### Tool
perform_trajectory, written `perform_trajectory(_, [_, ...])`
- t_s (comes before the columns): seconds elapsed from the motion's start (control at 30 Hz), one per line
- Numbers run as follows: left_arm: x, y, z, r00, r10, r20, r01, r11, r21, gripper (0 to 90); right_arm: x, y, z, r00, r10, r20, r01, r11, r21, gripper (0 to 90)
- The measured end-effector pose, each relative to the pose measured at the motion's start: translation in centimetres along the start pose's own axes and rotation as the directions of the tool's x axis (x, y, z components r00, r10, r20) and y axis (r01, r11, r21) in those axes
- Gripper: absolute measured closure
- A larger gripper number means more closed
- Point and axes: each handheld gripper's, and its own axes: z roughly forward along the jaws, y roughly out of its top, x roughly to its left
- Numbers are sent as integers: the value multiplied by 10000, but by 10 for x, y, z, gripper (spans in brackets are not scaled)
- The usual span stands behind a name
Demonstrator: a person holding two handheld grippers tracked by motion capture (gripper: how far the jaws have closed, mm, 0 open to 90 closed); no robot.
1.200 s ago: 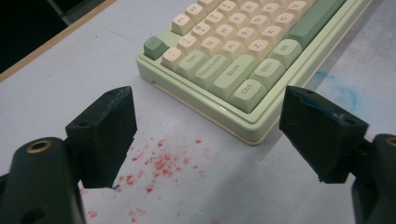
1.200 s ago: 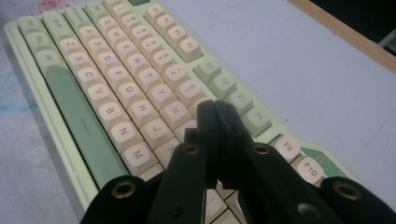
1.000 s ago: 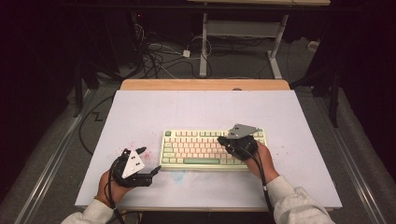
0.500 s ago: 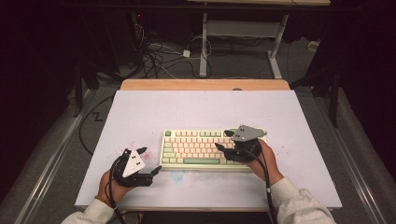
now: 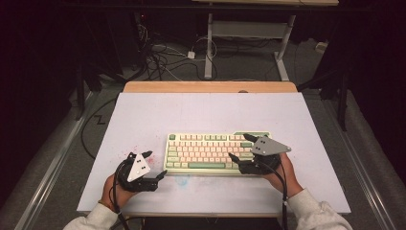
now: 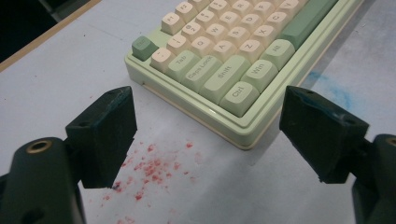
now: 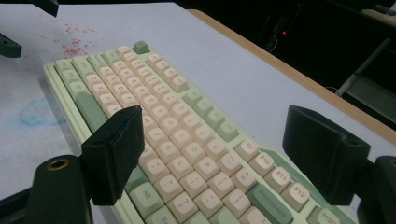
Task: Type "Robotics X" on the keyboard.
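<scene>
A pale green keyboard with cream and green keys lies on the white mat, near its front middle. My right gripper hovers over the keyboard's right end; its jaws have just been opening and stand wide with nothing between them. In the right gripper view, that gripper spans rows of keys on the keyboard below. My left gripper rests on the mat just left of the keyboard, open and empty. Through the left gripper view, this gripper faces the keyboard's left corner.
Red specks dot the white mat by the left gripper, and a blue smudge marks it in front of the keyboard. The wooden table edge runs along the far side. Cables and a desk frame stand beyond.
The right gripper has shifted right along the keyboard toward its right end, and its jaws have spread apart. The left gripper has stayed in place.
</scene>
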Motion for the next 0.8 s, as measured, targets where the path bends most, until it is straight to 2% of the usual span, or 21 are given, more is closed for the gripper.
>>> perform_trajectory(0.37, [-2, 2, -2, 10000, -39, 22, 39, 10000, -12, 187, 1, -17, -20, 9986, -1, 537, 1, 10000, 6, 212])
perform_trajectory(0.43, [-3, 4, -3, 9999, -37, -138, 39, 9998, 177, 197, 1, -21, -24, 9981, 37, 608, -40, 10000, 53, 204])
perform_trajectory(0.57, [-5, 7, -4, 9997, -118, -227, 123, 9996, 234, 210, 3, -28, -31, 9976, -22, 690, 15, 9999, 100, 212])
perform_trajectory(0.63, [-5, 8, -4, 9997, -187, -166, 192, 9995, 266, 210, 4, -31, -34, 9969, -152, 773, 136, 9997, 209, 213])
perform_trajectory(0.77, [-5, 13, -1, 9995, -295, -114, 300, 9985, 461, 211, 5, -39, -40, 9966, -49, 822, 26, 9996, 280, 216])
perform_trajectory(0.8, [-5, 14, -1, 9993, -357, 106, 351, 9983, 475, 211, 5, -41, -41, 9965, -95, 829, 69, 9995, 317, 216])
